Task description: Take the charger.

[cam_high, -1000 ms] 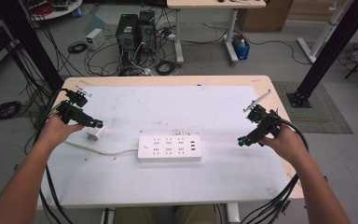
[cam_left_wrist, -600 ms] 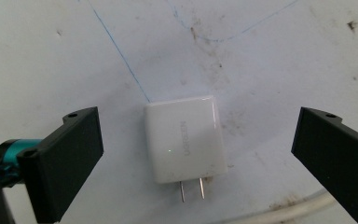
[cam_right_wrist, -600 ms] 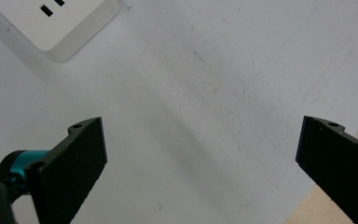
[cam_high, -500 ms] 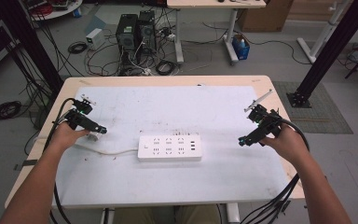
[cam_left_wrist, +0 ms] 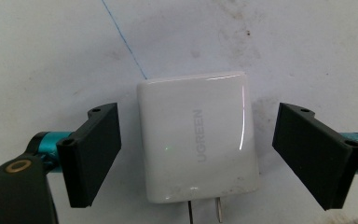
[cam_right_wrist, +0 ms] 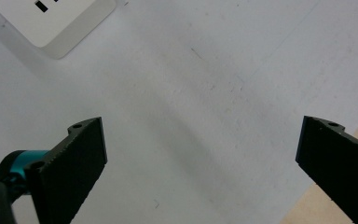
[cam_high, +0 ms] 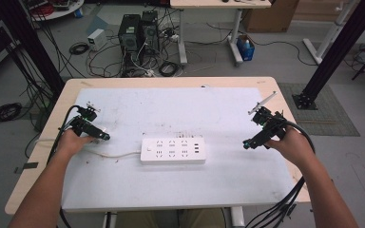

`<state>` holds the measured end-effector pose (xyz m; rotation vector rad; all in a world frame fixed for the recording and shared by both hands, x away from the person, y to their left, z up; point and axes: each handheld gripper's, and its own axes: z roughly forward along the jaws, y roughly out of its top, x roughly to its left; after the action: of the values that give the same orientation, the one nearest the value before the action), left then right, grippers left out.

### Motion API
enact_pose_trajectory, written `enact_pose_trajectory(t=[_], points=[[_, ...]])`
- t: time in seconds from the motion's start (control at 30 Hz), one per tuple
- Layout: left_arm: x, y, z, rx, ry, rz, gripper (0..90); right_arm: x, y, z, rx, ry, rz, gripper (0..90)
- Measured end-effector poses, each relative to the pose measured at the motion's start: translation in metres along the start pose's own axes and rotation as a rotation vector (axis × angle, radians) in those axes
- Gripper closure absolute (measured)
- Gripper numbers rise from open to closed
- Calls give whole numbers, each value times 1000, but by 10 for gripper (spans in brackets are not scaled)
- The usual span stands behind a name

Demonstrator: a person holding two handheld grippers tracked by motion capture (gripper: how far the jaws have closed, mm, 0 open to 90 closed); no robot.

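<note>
The left gripper [cam_high: 103, 137] is sitting at the 9 o'clock side of the white mat [cam_high: 180, 107], held in the person's left hand [cam_high: 71, 142]. In the left gripper view, its jaws are spread and standing one on each side of a white UGREEN charger [cam_left_wrist: 196, 135], with a clear gap on each side, so neither jaw is touching it. The charger is lying flat on the mat, its two metal prongs [cam_left_wrist: 205, 213] pointing toward 6 o'clock in that view.

A white power strip [cam_high: 172, 150] is lying near the mat's centre, its cord [cam_high: 111, 154] running toward 9 o'clock, toward the left hand.

The right gripper [cam_high: 247, 144] is sitting at the 3 o'clock side of the mat, held in the right hand [cam_high: 285, 142], well apart from the strip. In the right gripper view, its jaws are spread wide over bare mat, gripping nothing; a corner of the strip is showing at 11 o'clock and the wooden table [cam_right_wrist: 335, 205] edge at 4 o'clock.
</note>
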<state>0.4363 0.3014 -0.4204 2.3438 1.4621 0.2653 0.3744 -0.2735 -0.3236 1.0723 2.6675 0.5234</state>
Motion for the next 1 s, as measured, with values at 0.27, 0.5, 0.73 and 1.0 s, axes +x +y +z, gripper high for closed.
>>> enact_pose_trajectory(t=[0.27, 0.5, 0.73, 1.0], points=[[0, 0, 0, 9, 4, 23, 235, -1, -1, 0, -3, 4, 1, 11], [-1, -1, -3, -4, 14, 41, 381, -2, -1, 2, 4, 3, 1, 11], [-2, -1, -5, -6, 12, 49, 425, -2, -1, 3, 5, 1, 0, 11], [-3, -2, -26, -117, -25, 56, 424, -2, -1, 2, 5, 2, 6, 11]])
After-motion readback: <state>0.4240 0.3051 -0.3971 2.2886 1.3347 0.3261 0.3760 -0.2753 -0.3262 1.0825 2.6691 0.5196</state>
